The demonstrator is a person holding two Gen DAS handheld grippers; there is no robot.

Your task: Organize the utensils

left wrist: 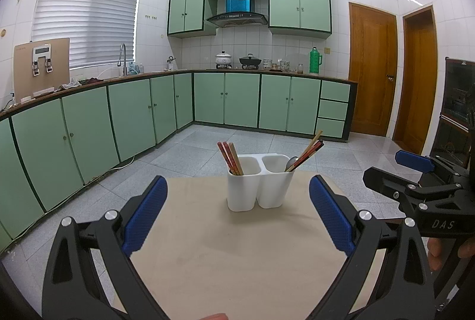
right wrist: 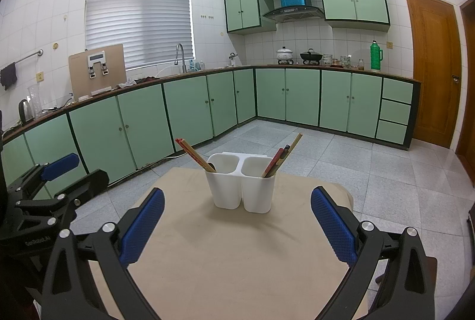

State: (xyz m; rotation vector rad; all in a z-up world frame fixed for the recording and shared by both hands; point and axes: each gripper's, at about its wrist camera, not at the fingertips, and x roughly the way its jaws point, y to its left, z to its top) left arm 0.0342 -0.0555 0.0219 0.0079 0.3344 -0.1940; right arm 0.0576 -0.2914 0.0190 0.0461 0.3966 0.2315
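A white two-compartment utensil holder (left wrist: 258,186) (right wrist: 243,186) stands on a small beige table (left wrist: 237,254) (right wrist: 237,254). Several red and wooden chopsticks (left wrist: 230,157) (right wrist: 194,154) lean in its left compartment. More chopsticks (left wrist: 310,149) (right wrist: 282,155) lean in the right one, with a metal spoon (left wrist: 291,162) showing in the left wrist view. My left gripper (left wrist: 237,210) is open and empty, short of the holder. My right gripper (right wrist: 237,219) is open and empty too, also short of the holder. Each shows at the edge of the other's view.
Green base cabinets (left wrist: 133,109) run along the left and back walls under a counter with a sink tap (left wrist: 123,58), pots (left wrist: 251,60) and a green flask (left wrist: 315,60). Wooden doors (left wrist: 372,67) stand at the right. Grey tiled floor surrounds the table.
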